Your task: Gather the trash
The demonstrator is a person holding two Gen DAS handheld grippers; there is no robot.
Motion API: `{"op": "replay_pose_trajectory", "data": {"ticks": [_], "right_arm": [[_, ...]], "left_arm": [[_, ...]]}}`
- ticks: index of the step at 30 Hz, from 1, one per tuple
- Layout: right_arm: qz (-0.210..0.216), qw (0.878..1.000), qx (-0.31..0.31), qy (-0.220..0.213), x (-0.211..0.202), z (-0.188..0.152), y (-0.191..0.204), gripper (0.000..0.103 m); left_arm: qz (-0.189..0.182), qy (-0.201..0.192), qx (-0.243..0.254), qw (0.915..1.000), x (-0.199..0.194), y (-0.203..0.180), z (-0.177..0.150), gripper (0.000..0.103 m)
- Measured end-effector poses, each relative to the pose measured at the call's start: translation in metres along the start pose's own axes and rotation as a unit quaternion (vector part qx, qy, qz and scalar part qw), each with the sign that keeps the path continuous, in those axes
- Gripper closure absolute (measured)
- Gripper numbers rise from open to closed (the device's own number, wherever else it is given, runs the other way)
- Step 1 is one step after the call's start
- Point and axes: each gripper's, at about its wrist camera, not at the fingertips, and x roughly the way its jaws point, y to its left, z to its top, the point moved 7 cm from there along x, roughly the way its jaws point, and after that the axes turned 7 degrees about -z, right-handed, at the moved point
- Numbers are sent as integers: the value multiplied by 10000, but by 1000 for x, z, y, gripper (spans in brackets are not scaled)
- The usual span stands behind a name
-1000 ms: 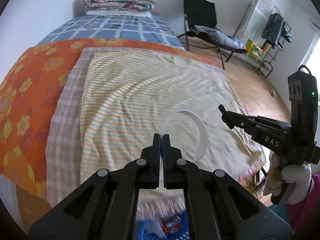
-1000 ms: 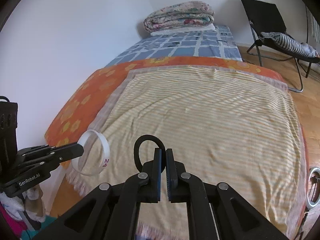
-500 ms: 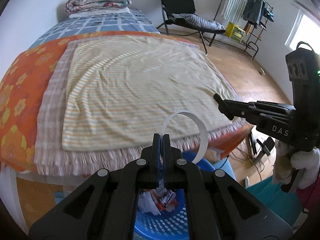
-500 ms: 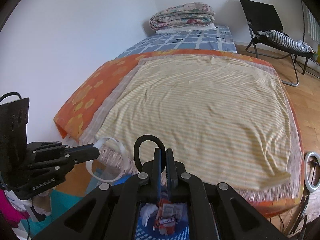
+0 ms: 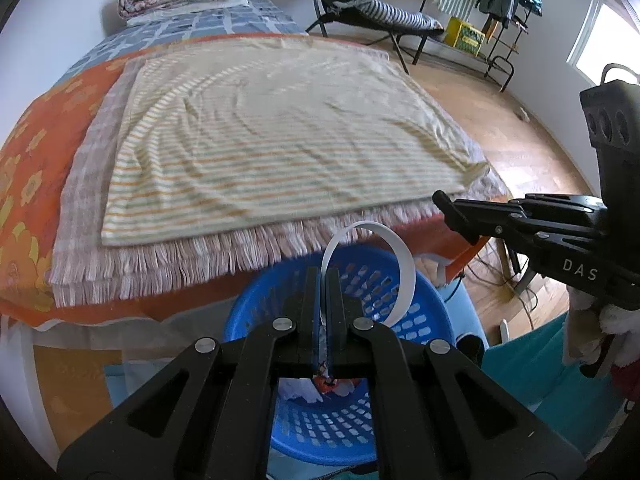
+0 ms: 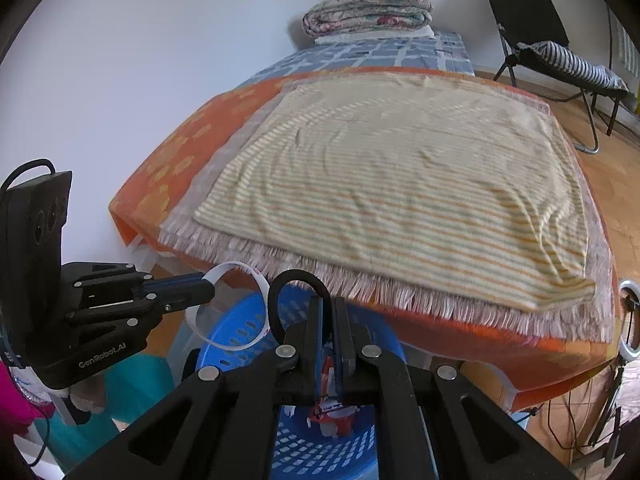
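White plastic band [image 5: 370, 268] pinched in the clenched left tongs [image 5: 324, 280], loop standing on edge past the tips, over the blue basket [image 5: 424, 320]. Right tongs [image 6: 327, 312] clamped on a black loop [image 6: 298, 292], arching upward above the same basket beside the bed [image 6: 400, 184].

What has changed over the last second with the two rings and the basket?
Both tongs pulled back from over the bed toward its foot and now hang above the blue perforated plastic basket, which was out of view a second ago. The left tongs stay shut on the white plastic ring; the right tongs stay shut on the black ring. Nothing has been dropped. The striped yellow blanket lies as before.
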Motion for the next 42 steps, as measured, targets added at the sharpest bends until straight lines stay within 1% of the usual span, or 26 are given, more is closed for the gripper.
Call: {"op": "replay_pose_trajectory", "data": {"ticks": [9,17,20,22,23,25,27,28,29,30,34,35,36,38,41,42], "right_arm": [[-23,9999,-44,141,7,-18,0,100],[15,9994,-11,331,16,-30,-2,95],[32,9994,-6,358,17,-33,-1,85],[4,9993,-30,360,17,-33,-1,82],[-5,9994,-37,358,17,-34,0,78],[-19,9994,-33,351,17,-34,0,76],[-46,9994,-25,355,17,-35,0,72],[-65,9994,-13,353,17,-35,0,70],[-80,9994,-3,350,17,-35,-1,65],[-94,9994,7,340,17,-34,-1,58],[-184,9994,35,283,15,-32,-4,41],[-214,9994,38,284,15,-32,-5,33],[-249,9993,47,281,15,-31,-5,28],[-283,9993,57,258,14,-30,-6,26],[-351,9991,71,231,14,-27,-8,17],[-359,9991,75,225,14,-26,-8,16]], "left_arm": [[41,250,-73,9997,13,5,-21,103],[88,395,-49,9992,20,6,-33,103],[82,449,-66,9989,21,7,-36,103],[95,476,-77,9988,22,7,-37,103],[103,496,-87,9987,23,8,-38,101],[87,515,-106,9986,23,8,-40,93],[111,507,-104,9986,23,8,-40,74],[136,491,-98,9987,23,9,-40,68],[152,472,-99,9987,22,9,-40,60],[172,446,-105,9988,21,9,-40,55],[211,445,-145,9987,21,11,-40,50],[220,449,-167,9986,21,12,-40,44],[221,433,-177,9987,20,13,-39,40],[243,394,-173,9988,18,13,-38,40],[267,359,-164,9989,17,13,-36,36],[267,342,-168,9989,16,13,-35,36]]}}
